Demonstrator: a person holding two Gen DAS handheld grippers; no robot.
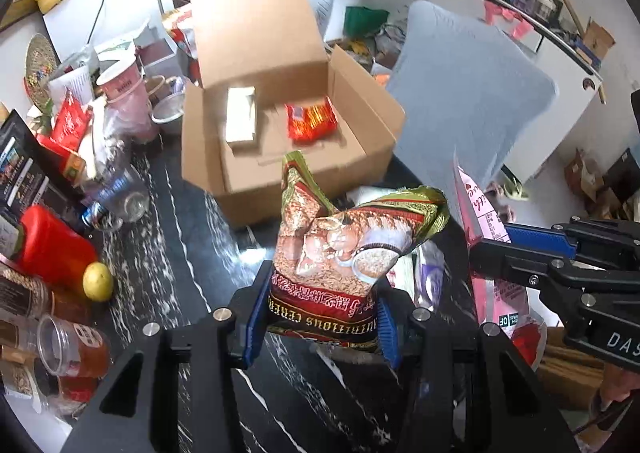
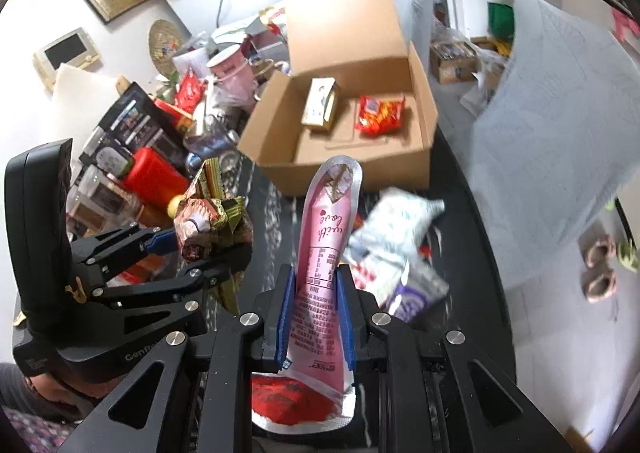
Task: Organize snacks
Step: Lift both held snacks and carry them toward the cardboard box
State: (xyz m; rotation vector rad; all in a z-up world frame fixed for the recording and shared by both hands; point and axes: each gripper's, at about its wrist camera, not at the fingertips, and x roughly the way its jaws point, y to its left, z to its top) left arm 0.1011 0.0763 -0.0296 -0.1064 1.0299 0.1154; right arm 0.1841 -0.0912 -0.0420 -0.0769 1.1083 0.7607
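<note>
My left gripper (image 1: 320, 313) is shut on a brown and gold cereal bag (image 1: 344, 245) and holds it above the black table, short of the open cardboard box (image 1: 280, 189). The box holds a cream carton (image 1: 241, 120) and a red snack packet (image 1: 310, 120). My right gripper (image 2: 316, 313) is shut on a pink snack pouch (image 2: 326, 253), held upright in front of the same box (image 2: 352, 169). The right gripper shows at the right of the left wrist view (image 1: 560, 269), and the left gripper with the cereal bag at the left of the right wrist view (image 2: 160, 253).
White and purple snack packets (image 2: 396, 237) lie on the black table (image 1: 168, 253) right of the pouch. Clutter crowds the left side: a red bottle (image 1: 52, 245), a lemon (image 1: 98, 281), jars, a pink cup (image 1: 124, 93). A grey-covered chair (image 1: 472, 93) stands at the right.
</note>
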